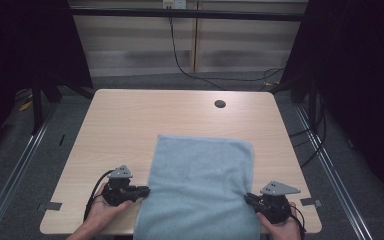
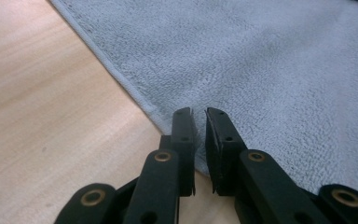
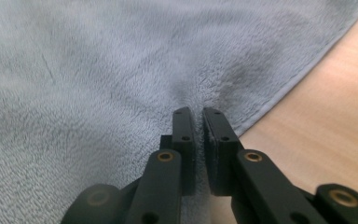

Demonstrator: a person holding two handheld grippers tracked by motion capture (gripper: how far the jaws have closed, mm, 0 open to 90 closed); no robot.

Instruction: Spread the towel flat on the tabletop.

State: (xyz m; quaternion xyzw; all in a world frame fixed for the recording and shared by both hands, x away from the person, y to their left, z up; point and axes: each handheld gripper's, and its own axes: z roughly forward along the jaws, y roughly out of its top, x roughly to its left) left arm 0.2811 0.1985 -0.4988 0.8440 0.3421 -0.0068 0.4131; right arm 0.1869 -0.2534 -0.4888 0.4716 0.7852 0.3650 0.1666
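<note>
A light blue towel (image 1: 200, 175) lies flat on the wooden table (image 1: 130, 115), and its near end hangs over the front edge. My left gripper (image 1: 147, 190) sits at the towel's left hem. In the left gripper view the left gripper (image 2: 199, 112) has its jaws a narrow slit apart over that hem, and the towel (image 2: 261, 60) lies smooth there. My right gripper (image 1: 246, 196) is at the right hem. In the right gripper view the right gripper (image 3: 196, 111) has its jaws nearly together, and the towel (image 3: 98, 70) puckers at their tips, pinched.
A round cable hole (image 1: 220, 104) sits near the table's far edge. Bare wood lies to the left of the towel and beyond it. Dark frame posts and curtains flank the table, and a cable (image 1: 180, 60) hangs down the back wall.
</note>
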